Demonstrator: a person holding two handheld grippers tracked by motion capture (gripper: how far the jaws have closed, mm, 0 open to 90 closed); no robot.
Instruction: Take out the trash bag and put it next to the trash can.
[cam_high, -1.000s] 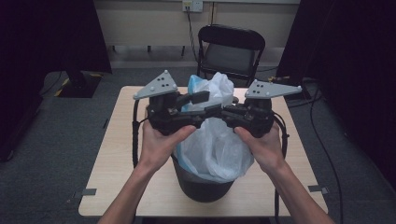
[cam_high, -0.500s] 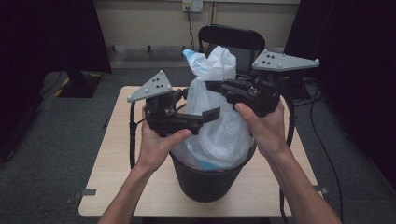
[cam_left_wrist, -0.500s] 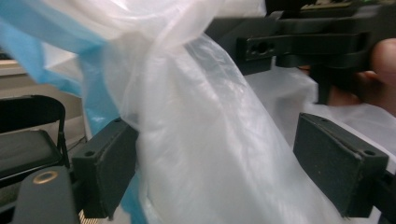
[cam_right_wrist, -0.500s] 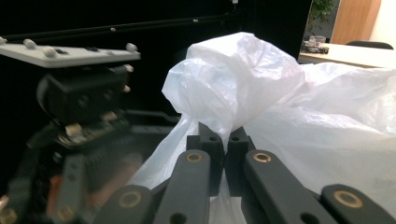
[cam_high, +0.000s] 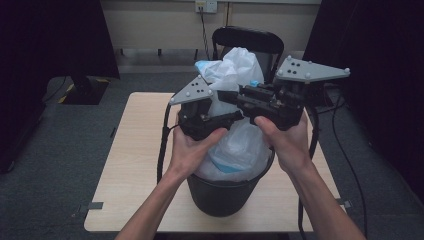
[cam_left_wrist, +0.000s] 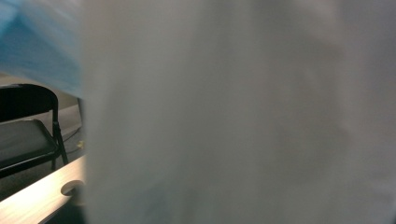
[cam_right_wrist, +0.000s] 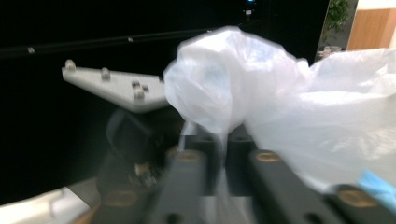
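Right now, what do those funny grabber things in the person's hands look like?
Each is a chunky black tool with two black jaws. The left gripper and right gripper both wear a flat grey three-cornered plate dotted with little round studs, and a black cable trails from each. The person's forearms are bare, with no sleeves.

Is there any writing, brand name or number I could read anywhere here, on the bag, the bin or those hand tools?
None can be read.
White plastic bag: no print shows.
Black round bin: plain.
Grey three-cornered plates on the left gripper and right gripper: screw heads, no lettering.
Wall socket: too small to tell.
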